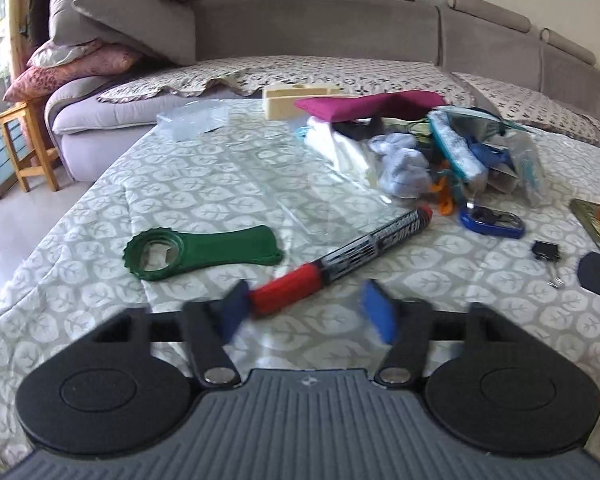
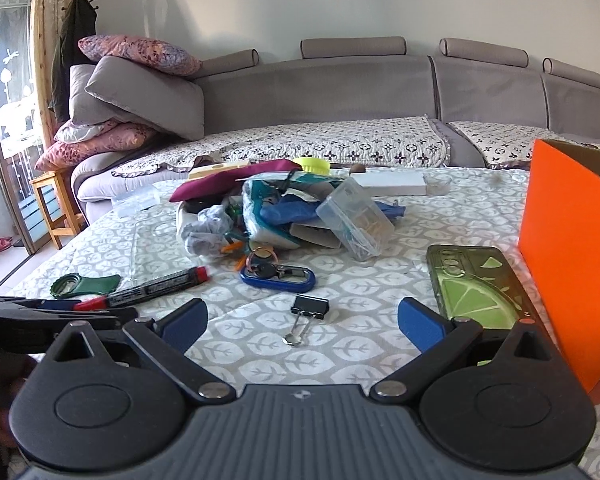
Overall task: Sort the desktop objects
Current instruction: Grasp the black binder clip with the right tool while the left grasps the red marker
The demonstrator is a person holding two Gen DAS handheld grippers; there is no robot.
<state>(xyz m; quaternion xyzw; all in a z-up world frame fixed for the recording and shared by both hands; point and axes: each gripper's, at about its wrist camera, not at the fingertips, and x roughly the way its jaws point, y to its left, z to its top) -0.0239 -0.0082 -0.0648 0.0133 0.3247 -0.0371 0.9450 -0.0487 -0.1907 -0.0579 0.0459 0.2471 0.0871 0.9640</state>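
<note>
the left gripper (image 1: 306, 310) is spread wide, its left pad touching the marker's (image 1: 340, 258) red cap. the right gripper (image 2: 302, 320) hangs spread above the binder clip (image 2: 306, 312) on the tabletop (image 2: 260, 344).

Near left on the tabletop (image 2: 260, 344), the bottle opener (image 1: 196, 252) lies just left of the marker (image 1: 340, 260). Far behind both sits the heaped pile (image 2: 284, 212). Before the pile lies the carabiner (image 2: 278, 276), the binder clip (image 2: 309, 305) nearer. The phone case (image 2: 476, 284) lies right, beside the box (image 2: 568, 264).
</note>
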